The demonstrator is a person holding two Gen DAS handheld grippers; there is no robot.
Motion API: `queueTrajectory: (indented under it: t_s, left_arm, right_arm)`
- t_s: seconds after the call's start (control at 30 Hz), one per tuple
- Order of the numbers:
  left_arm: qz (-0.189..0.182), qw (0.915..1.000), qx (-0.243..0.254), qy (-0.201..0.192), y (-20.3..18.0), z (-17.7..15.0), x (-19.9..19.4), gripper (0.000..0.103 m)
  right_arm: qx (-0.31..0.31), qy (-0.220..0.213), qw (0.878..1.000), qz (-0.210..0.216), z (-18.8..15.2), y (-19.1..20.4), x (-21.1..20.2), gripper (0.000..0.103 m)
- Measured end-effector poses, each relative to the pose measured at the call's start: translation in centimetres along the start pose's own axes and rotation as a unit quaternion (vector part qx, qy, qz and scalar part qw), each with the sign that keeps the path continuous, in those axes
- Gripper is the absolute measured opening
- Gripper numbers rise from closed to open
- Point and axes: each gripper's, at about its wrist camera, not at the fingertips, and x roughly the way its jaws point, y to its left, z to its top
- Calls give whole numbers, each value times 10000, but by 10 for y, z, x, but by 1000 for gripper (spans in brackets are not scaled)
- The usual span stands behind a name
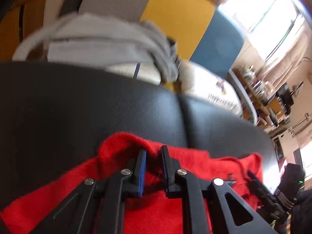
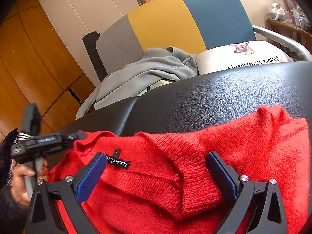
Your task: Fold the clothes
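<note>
Your left claw: nearly closed, pinching fuzzy red sweater | your right claw: wide open around ribbed collar | sweater lies on bumpy black leather seat.

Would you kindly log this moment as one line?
task: fold clothes | red sweater on black surface | left gripper: fingers pinching sweater edge | right gripper: open over collar

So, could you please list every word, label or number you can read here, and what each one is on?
"Happiness ticket": on the white cushion, under a deer picture; its first word is partly hidden.
"hotwind": black neck label of the red sweater; smaller print beside it is unreadable.
"L": small black size tag above that label.
</note>
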Motion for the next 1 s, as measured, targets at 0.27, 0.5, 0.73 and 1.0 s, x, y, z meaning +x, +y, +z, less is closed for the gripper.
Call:
queueTrajectory:
  t_s: [0.27,0.5,0.73,1.0]
  left_arm:
    - [-617,9954,737,-6,-53,-3,-12,25]
    - [177,9931,1159,9,-39,-55,15,25]
    - [-145,9969,717,-294,-53,-69,-40,31]
    - [237,9983,-209,-496,27,-162,-175,37]
  right_arm:
    - [-33,8,10000,-63,0,2,1,103]
    - [35,-42,10000,6,0,-1,1,103]
    - [51,-64,10000,30,0,-2,0,103]
    - [49,-51,10000,28,0,-1,1,103]
